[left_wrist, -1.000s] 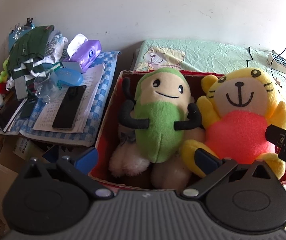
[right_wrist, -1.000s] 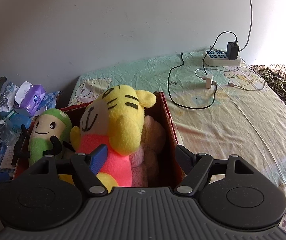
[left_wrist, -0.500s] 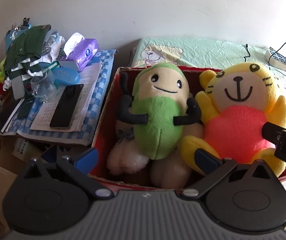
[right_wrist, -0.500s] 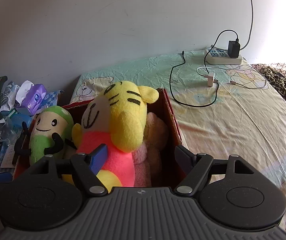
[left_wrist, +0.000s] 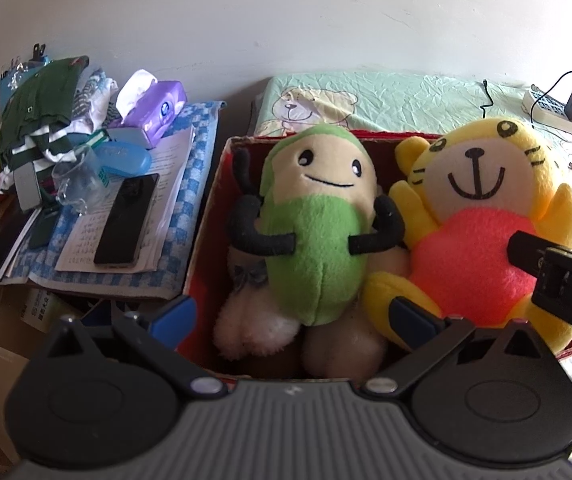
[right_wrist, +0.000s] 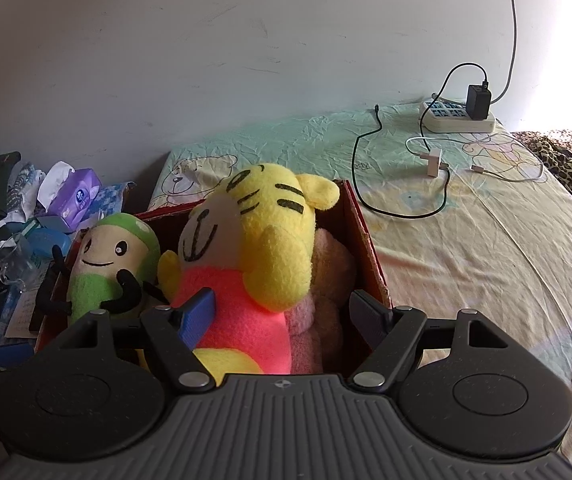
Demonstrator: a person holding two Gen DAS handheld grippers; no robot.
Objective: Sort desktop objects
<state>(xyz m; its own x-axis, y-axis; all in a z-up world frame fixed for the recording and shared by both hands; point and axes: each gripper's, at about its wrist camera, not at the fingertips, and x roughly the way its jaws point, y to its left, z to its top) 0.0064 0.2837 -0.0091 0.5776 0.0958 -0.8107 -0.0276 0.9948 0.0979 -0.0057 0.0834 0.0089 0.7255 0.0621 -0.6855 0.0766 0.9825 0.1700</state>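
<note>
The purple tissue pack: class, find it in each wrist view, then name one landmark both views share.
Left wrist view: the purple tissue pack lies upper left, on the cluttered desk, left of the red box.
Right wrist view: the pack sits at the far left, mid-height, beyond the green plush.
Shared landmark: the yellow tiger plush in the box.

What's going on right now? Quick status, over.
Both grippers open, left and right, holding nothing. Green plush and yellow tiger sit in the red box. Nothing in the way.
</note>
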